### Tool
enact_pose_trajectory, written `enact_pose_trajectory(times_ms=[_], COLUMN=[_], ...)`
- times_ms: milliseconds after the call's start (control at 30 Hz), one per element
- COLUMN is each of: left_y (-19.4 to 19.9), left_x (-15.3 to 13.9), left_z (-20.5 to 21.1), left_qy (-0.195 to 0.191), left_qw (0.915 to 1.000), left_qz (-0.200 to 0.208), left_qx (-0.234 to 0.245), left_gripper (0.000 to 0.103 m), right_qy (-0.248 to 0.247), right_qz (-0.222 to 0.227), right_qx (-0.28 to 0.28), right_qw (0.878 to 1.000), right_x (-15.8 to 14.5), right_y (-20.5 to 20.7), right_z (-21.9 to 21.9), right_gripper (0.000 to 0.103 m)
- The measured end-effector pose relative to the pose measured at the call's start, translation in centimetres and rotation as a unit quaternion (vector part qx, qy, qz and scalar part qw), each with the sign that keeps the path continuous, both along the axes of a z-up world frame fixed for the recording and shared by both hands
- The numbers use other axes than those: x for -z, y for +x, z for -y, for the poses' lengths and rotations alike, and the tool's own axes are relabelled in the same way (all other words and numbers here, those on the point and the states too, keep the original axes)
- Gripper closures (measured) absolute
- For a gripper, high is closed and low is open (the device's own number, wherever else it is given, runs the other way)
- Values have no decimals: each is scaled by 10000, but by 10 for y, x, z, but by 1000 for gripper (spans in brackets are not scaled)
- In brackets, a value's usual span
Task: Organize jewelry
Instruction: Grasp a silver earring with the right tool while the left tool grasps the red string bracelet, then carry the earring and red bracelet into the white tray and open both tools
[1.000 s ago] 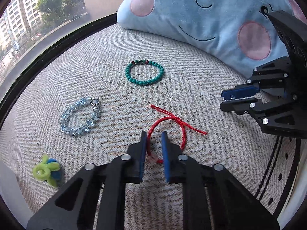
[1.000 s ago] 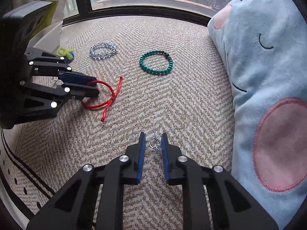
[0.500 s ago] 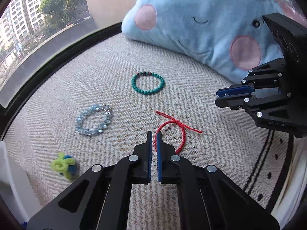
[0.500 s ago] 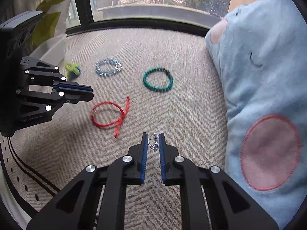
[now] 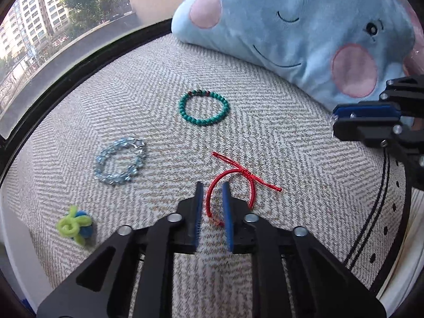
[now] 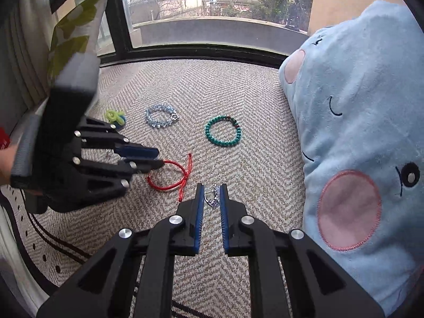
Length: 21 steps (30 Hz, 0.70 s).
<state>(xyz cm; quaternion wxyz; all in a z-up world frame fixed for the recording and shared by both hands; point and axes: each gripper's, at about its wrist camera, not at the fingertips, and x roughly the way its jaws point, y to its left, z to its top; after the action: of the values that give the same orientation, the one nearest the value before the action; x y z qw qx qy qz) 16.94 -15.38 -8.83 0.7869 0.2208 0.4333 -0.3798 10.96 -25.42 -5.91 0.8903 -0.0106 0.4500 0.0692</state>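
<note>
I judge the sorting barely begun: my left claw (image 5: 212, 198) stands parted astride the red cord bracelet (image 5: 233, 185) on the herringbone cushion (image 5: 291, 137), my right claw (image 6: 212, 198) pinches a small silver charm (image 6: 213, 198), while the turquoise bead bracelet (image 5: 203, 109) and pale blue crystal bracelet (image 5: 119, 161) lie farther off, untouched.

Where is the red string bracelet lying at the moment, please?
In the left wrist view the red string bracelet lies on the herringbone cushion, its near arc between the open left gripper's fingers, below the green bead bracelet.
</note>
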Motion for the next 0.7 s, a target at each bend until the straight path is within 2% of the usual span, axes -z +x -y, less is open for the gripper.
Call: enact_pose_trajectory(times_ms=[67,167,200,233,267,433,533,700], left_y=[2,2,2,1,1,2,5,0], left_x=[4,9,11,14,13,11,-1,-45], left_z=[4,6,6,7,6,7,-8,-52], left_qy=[70,171,228,279,232,224,21,-204], left_qw=[10000,9999,9997,9996,9997,9997,9997,9991], left_qz=[-1,-18,-4,20,4,23,-44,135], left_qx=[-40,-16,8,32,41,-30,-222,-359], left_gripper=[76,75,77,92,98,99,99,99], right_qy=[74,95,101,105,109,112,112,79], right_qz=[7,16,13,14,17,31,41,35], right_qx=[36,33,26,27,32,63,70,-195], right_qw=[10000,9999,9999,9999,9999,9999,9999,9998], right_x=[1,2,2,3,3,2,0,-12], right_y=[1,0,0,0,0,-3,-5,-1], right_z=[3,6,6,6,7,7,5,-23], right_gripper=[90,90,90,90,90,90,90,90])
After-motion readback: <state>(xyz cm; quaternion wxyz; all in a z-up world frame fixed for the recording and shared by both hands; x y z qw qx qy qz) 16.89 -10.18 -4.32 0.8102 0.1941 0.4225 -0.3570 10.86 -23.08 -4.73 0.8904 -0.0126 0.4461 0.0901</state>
